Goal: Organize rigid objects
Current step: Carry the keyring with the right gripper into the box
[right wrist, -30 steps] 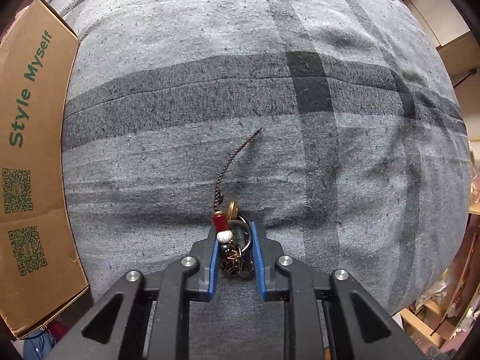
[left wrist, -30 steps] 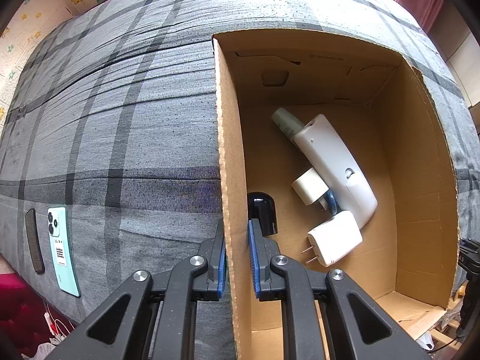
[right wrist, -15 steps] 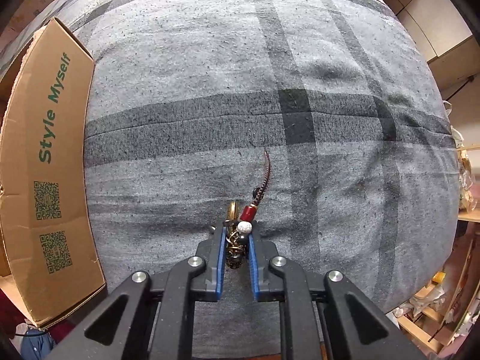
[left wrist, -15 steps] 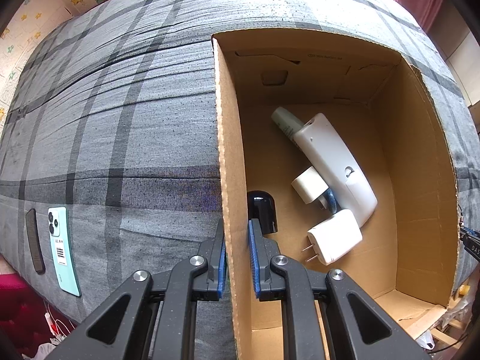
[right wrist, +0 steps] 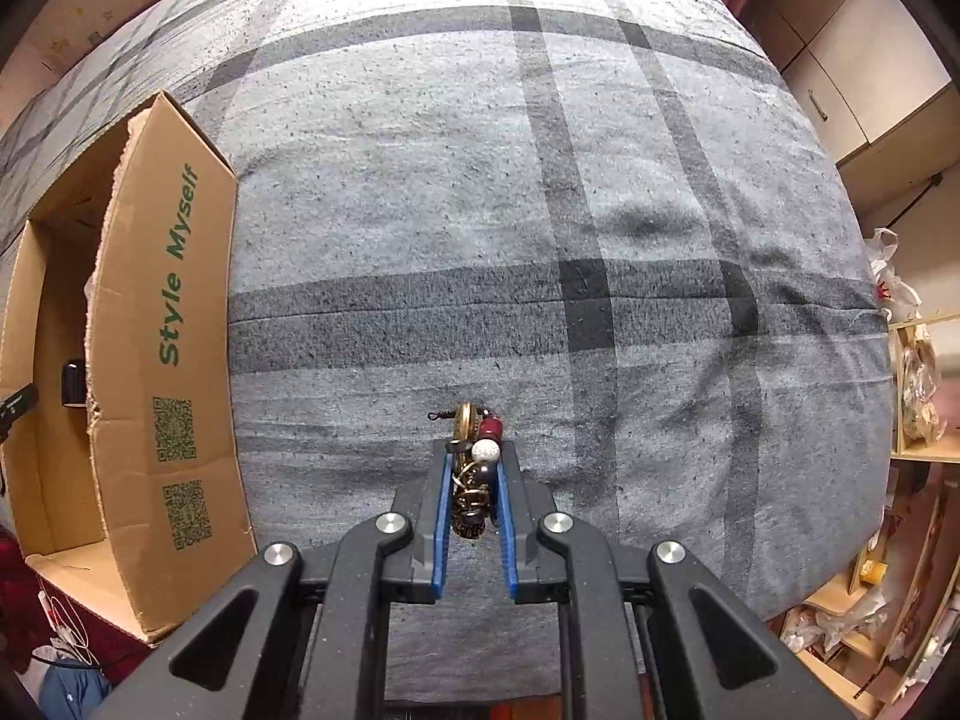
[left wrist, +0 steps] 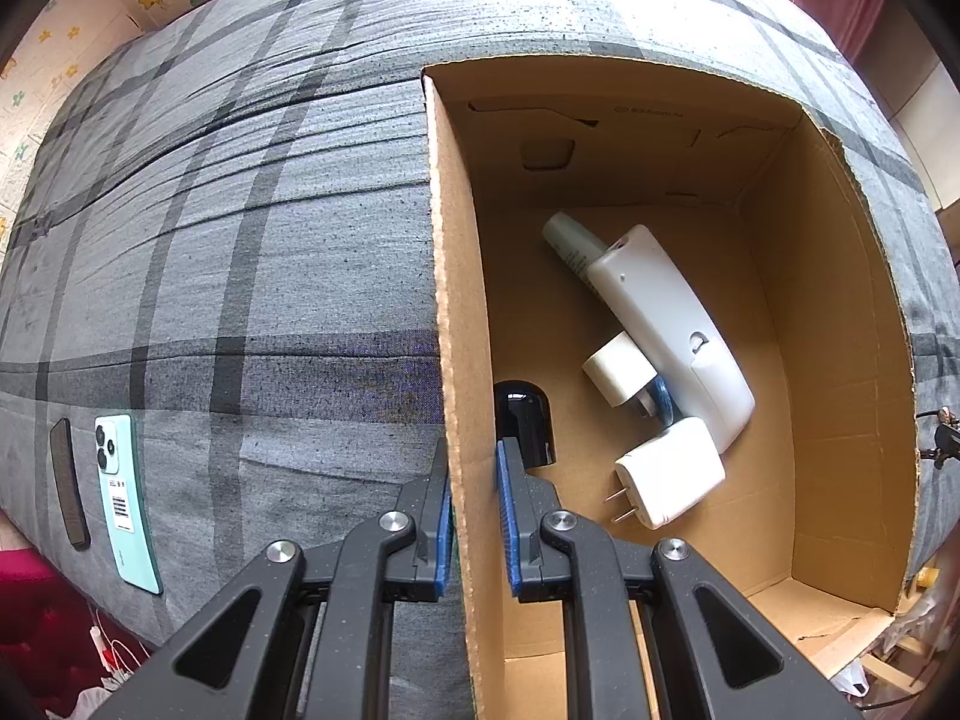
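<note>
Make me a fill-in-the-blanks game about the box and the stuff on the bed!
1. The left gripper pinches the wall of the ____ box.
2. The right gripper is shut on a beaded ____.
3. The mint-green phone lies ____ the box, on the plaid cover.
4. The white charger in the box has ____ metal prongs.

Missing words: cardboard; keychain; outside; two

I count one cardboard box [left wrist: 462, 300], its left wall between my left tongs. Inside it, right of those tongs: two white plug adapters [left wrist: 669, 480], one white remote-shaped device [left wrist: 666, 324], one pale green tube [left wrist: 570, 246], one black cap-like item [left wrist: 523, 420]. Left of them on the blanket: one mint phone [left wrist: 123, 498], one dark strip [left wrist: 69, 483]. One beaded keychain [right wrist: 474, 468] in my right tongs.
</note>
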{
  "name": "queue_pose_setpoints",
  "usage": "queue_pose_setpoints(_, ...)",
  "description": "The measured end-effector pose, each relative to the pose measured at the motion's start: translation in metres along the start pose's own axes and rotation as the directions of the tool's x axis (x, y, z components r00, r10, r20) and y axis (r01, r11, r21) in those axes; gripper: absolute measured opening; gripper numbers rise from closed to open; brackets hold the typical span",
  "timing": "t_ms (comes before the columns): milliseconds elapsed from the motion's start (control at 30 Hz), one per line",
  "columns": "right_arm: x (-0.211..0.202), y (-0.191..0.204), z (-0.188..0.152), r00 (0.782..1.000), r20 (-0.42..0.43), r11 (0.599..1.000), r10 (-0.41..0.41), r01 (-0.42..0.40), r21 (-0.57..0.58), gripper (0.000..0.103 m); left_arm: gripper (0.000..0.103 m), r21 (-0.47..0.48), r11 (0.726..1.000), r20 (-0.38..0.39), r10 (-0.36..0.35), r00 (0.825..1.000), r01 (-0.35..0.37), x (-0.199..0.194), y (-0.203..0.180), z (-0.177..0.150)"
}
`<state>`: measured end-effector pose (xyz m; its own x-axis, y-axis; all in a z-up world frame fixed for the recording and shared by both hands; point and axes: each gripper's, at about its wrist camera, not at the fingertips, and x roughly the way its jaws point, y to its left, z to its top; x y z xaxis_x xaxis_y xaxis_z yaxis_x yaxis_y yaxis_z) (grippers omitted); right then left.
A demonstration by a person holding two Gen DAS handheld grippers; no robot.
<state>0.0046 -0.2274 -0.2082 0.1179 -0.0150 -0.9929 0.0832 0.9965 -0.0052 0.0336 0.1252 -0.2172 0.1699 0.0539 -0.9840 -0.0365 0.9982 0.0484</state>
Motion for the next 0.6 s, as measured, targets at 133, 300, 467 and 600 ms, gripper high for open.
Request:
queue_pose_setpoints(133,-0.014,0.011,0.002,1.000,0.030,1.000,0.008,-0.007,-0.015,0.013,0.014,0.003,1.000,0.001,0.004,1.000,-0.004,0.000,-0.001,0.000)
queue_pose_setpoints(300,-0.026,0.021,0.010,0.998,0.063,0.999,0.024,-0.022,-0.040,0.013,0.014,0.002,1.000,0.001,0.004,1.000,-0.004,0.000,-0.001,0.000)
queue_pose_setpoints(467,-0.043,0.037,0.018,0.994,0.097,0.997,0.043,-0.036,-0.074,0.013,0.014,0.000,1.000,0.002,0.005,1.000,-0.005,0.000,-0.001,-0.001)
queue_pose_setpoints(600,-0.056,0.050,0.024,0.991,0.119,0.993,0.063,-0.050,-0.106,0.013,0.014,0.001,1.000,0.002,0.006,1.000,-0.006,0.000,-0.002,-0.001)
